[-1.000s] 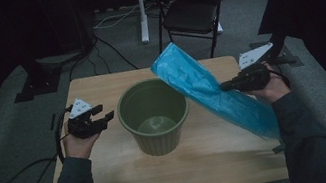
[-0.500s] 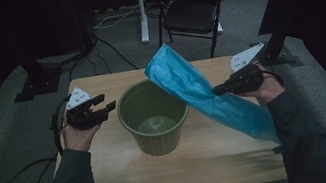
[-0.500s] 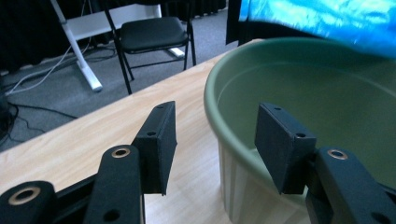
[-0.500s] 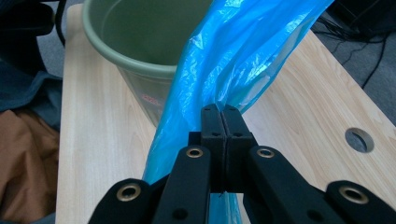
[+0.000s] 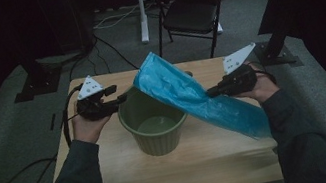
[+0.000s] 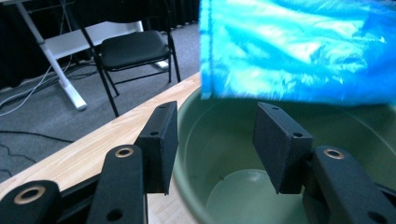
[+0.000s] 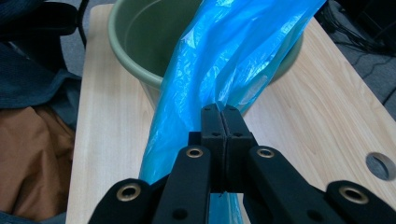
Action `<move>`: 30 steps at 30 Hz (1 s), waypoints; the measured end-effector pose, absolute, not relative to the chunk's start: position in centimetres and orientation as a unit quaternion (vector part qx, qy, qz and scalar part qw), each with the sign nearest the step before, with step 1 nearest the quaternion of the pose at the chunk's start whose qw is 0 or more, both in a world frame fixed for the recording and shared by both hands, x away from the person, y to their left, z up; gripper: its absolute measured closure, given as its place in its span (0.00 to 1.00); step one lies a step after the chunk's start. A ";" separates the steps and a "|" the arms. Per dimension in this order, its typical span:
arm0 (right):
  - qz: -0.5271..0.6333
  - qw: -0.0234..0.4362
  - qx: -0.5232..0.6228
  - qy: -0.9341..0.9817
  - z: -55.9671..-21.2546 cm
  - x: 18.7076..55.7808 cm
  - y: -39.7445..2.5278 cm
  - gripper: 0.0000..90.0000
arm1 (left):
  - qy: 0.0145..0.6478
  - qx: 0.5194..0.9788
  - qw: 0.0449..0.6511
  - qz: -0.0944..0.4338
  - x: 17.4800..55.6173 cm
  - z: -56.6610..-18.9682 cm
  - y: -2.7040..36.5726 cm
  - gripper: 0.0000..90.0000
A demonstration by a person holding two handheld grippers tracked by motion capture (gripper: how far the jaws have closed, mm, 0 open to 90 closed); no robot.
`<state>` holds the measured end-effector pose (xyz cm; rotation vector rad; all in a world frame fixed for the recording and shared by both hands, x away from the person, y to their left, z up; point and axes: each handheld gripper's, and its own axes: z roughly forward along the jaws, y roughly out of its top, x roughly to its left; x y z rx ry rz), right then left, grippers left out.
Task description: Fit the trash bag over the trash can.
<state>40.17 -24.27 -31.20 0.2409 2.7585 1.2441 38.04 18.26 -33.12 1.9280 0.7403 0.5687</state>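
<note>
Right gripper point(image 5: 213, 92) is closed on the blue plastic bag point(image 5: 192, 97); left gripper point(image 5: 120, 98) waits open at the green bucket point(image 5: 154, 123).

The bag is long and lies slanted across the bucket: its far end is raised over the far-left part of the rim, and its near end hangs down to the right part of the desk point(image 5: 115, 176). The left gripper, with jaws apart and empty, is the nearer one to that raised end, which lies just to its right and a little higher. The bucket stands upright in the middle of the desk, mouth open upward.
</note>
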 end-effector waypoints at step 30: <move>0.446 0.013 0.035 0.894 -30.6 41.5 -20.3 0.99 | 0.268 0.835 0.430 0.216 38.9 -34.8 13.5 0.58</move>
